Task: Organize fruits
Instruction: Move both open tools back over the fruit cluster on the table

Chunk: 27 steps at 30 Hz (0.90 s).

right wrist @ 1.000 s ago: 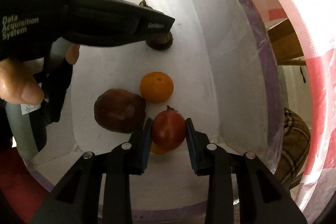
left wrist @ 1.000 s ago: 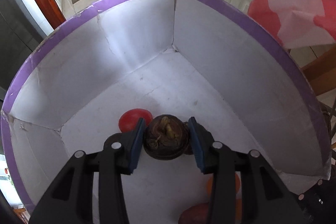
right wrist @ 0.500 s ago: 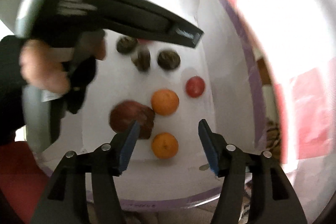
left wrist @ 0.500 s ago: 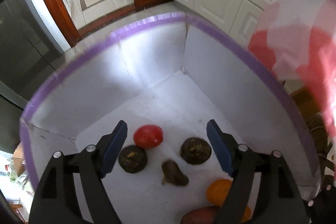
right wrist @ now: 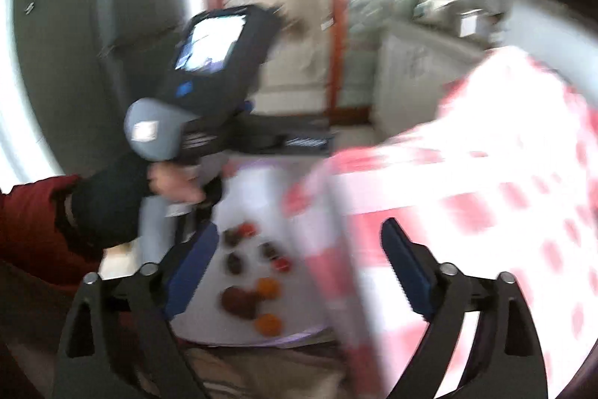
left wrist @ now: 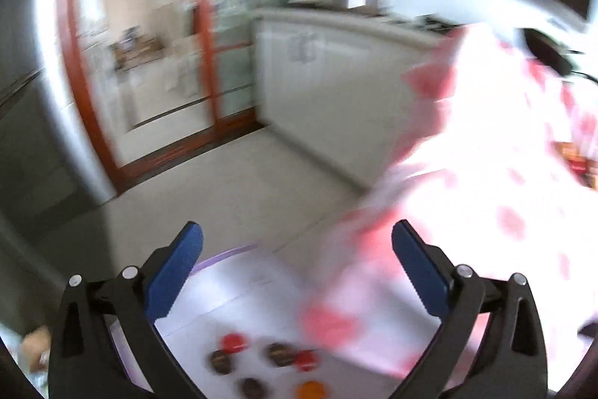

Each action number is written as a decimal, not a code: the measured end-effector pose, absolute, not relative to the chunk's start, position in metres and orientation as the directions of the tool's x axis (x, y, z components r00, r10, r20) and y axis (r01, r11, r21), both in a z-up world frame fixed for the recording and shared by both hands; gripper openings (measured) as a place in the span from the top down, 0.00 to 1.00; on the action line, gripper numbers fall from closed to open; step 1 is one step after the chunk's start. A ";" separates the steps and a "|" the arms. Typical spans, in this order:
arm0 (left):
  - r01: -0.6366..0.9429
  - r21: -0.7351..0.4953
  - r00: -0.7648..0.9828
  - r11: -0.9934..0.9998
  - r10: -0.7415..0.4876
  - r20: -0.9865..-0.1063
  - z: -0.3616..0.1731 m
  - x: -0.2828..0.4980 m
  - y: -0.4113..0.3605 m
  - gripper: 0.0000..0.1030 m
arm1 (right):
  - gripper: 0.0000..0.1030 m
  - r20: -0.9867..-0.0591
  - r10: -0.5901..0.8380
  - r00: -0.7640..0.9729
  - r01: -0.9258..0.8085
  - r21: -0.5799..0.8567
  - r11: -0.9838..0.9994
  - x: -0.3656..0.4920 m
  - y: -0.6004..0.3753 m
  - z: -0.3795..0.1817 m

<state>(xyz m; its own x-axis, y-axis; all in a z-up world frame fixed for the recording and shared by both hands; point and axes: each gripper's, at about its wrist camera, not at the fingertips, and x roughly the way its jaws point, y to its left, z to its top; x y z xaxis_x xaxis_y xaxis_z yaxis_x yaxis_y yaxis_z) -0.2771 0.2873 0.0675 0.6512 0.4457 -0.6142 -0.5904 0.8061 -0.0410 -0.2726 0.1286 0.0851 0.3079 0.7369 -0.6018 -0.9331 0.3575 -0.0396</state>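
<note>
Down at 6 o'clock in both wrist views sits the white box with the purple rim [right wrist: 239, 331], and that's where all the fruit is. From the right view we count two oranges [right wrist: 267, 287], a big dark red fruit [right wrist: 239, 301], a couple of small red tomato-looking ones [right wrist: 281, 263] and a few dark brown round things [right wrist: 234, 263] we can't name through the blur. Everything lies loose on the box floor, spread apart.

Our left tongs [left wrist: 297, 262] are gaping, jaws opening to full width, nothing between them but floor and box rim. Same with the right tongs [right wrist: 299, 262]: opening wide, nothing held. Both hang well above the box. You can see our left hand [right wrist: 170, 180] on the handheld unit at about 9 o'clock in the right view.

The table with the red-and-white spotted cloth [left wrist: 504, 174] fills the 3 o'clock side.

Our read: this looks like the gap between drops, both tongs free after a placing step. Next move probably calls for swinging toward the table at 3 o'clock to hunt for more fruit, though we can't tell from here whether any is left up there.
</note>
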 end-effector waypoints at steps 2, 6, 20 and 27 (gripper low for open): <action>-0.487 -0.064 0.717 0.871 0.357 -0.599 0.084 -0.252 0.255 0.02 | 0.16 -0.551 0.722 0.418 -0.880 -0.050 0.472 -0.251 0.090 0.100; -0.250 -0.139 0.794 0.958 0.121 -0.595 0.104 -0.177 0.175 0.02 | 0.16 -0.504 0.600 0.621 -0.703 -0.021 0.711 -0.193 0.002 0.099; -0.137 -0.261 0.770 0.956 -0.063 -0.635 0.052 0.116 -0.023 0.02 | 0.16 -0.572 0.176 0.801 -0.020 0.269 0.963 -0.012 -0.253 0.045; -0.160 -0.396 0.722 0.904 -0.166 -0.672 0.028 0.177 -0.019 0.02 | 0.16 -0.590 0.196 0.783 0.041 0.364 0.930 0.000 -0.282 0.027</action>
